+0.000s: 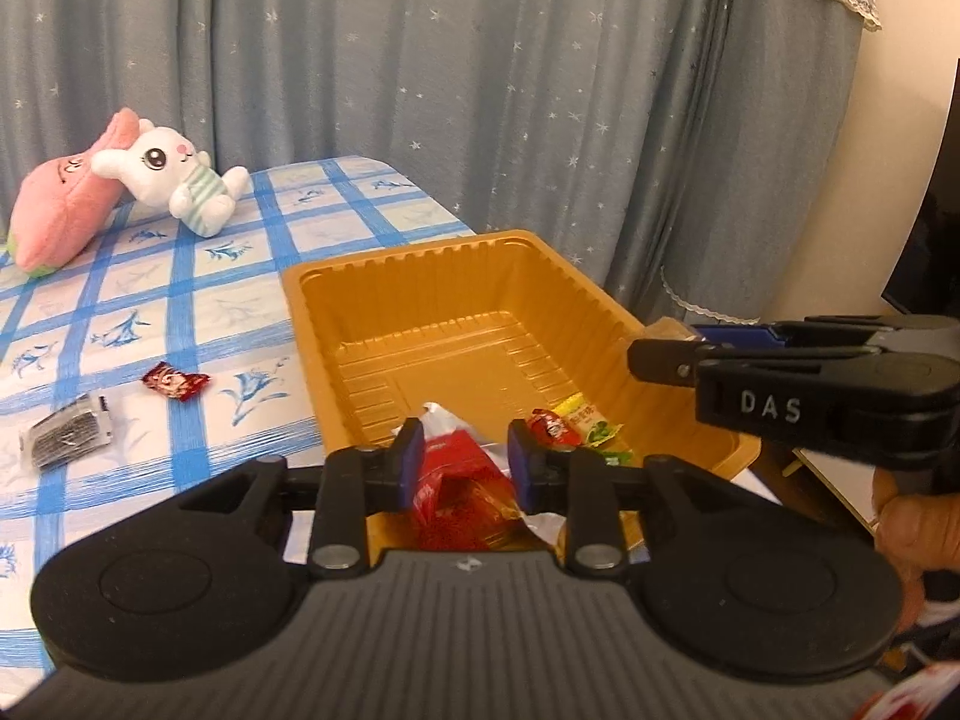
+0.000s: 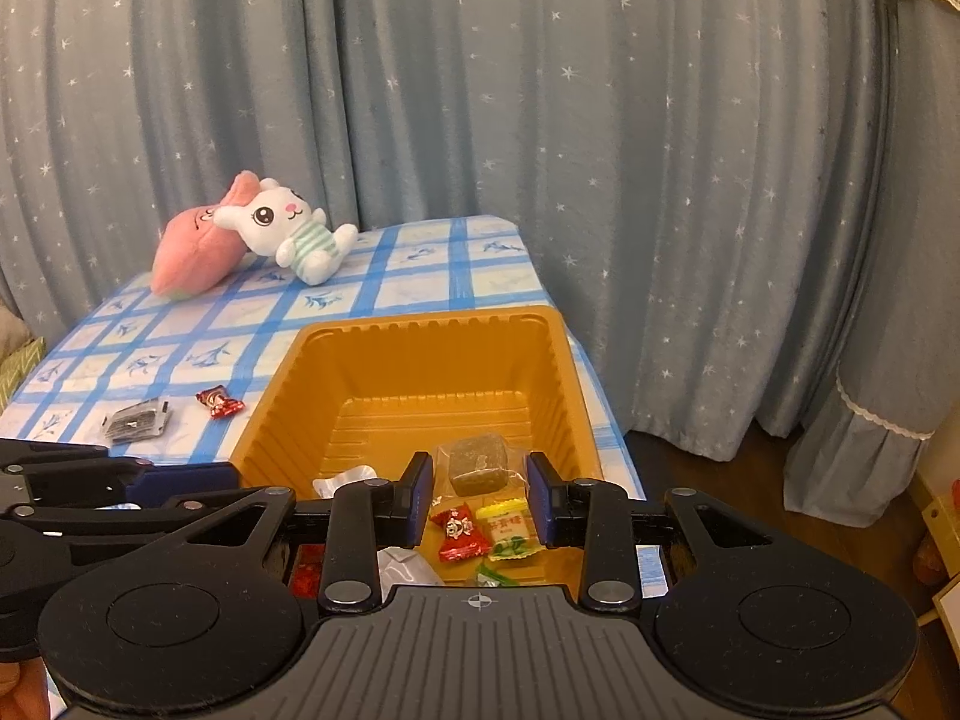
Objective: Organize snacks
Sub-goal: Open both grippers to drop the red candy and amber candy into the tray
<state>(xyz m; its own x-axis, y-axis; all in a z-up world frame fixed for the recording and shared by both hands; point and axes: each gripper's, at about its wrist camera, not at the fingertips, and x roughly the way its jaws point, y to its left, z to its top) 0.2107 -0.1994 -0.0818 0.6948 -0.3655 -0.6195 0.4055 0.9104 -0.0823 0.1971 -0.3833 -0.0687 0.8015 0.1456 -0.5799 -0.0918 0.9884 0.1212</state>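
An orange plastic tray (image 1: 456, 252) (image 2: 420, 318) stands at the right end of the blue-checked table. My left gripper (image 1: 465, 462) (image 2: 198, 480) hangs over its near end, pads a little apart. A red snack packet (image 1: 462, 486) lies in the gap, resting in the tray, and the pads do not press on it. My right gripper (image 2: 480, 498) (image 1: 645, 354) is open over the tray's right side with nothing between its fingers. Under it lie a red candy (image 2: 459, 534), a yellow candy (image 2: 510, 531) and a brown block in clear wrap (image 2: 477, 465).
On the cloth left of the tray lie a loose red candy (image 1: 175, 383) (image 2: 220, 403) and a dark clear-wrapped packet (image 1: 69, 438) (image 2: 137, 420). A white rabbit plush (image 1: 174, 174) and a pink plush (image 1: 66, 210) sit at the far left. Grey curtains hang behind. A person's hand (image 1: 906, 516) holds the right gripper.
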